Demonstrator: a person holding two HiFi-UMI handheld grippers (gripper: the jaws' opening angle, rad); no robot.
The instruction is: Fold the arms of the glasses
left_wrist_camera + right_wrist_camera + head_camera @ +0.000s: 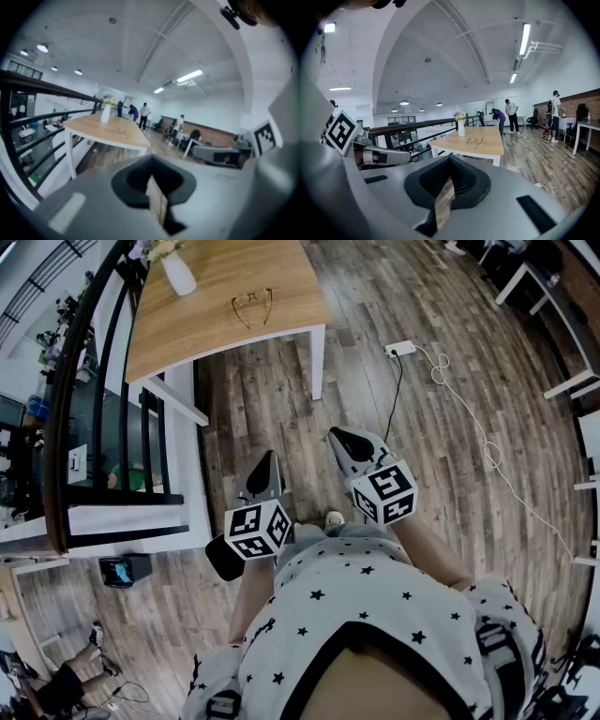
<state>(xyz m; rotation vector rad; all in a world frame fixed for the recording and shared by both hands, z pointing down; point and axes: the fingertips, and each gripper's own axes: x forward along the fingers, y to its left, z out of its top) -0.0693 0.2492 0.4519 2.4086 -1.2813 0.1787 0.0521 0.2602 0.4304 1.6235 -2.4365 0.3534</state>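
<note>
There was one pair of thin brown-rimmed glasses [251, 307] in the room. It lay with its arms spread open on the single light wooden desk with white legs [281, 277], in the middle of the near half of the top. One white vase of pale flowers [178, 274] stood further back on that desk, towards the black metal railing [70, 427] that ran along its side. One white power strip [399, 349] sat on the plank floor, off to the right of the desk, with a cable trailing away from it. The person held two tools close in front of the body, side by side and low, both aimed forward at the desk. The left gripper [268, 465] had its fingers drawn together to a thin slit with nothing between them. The right gripper [339, 439] was the same, fingers closed and empty. The glasses were well apart from both sets of fingers, straight ahead across a stretch of floor.
</note>
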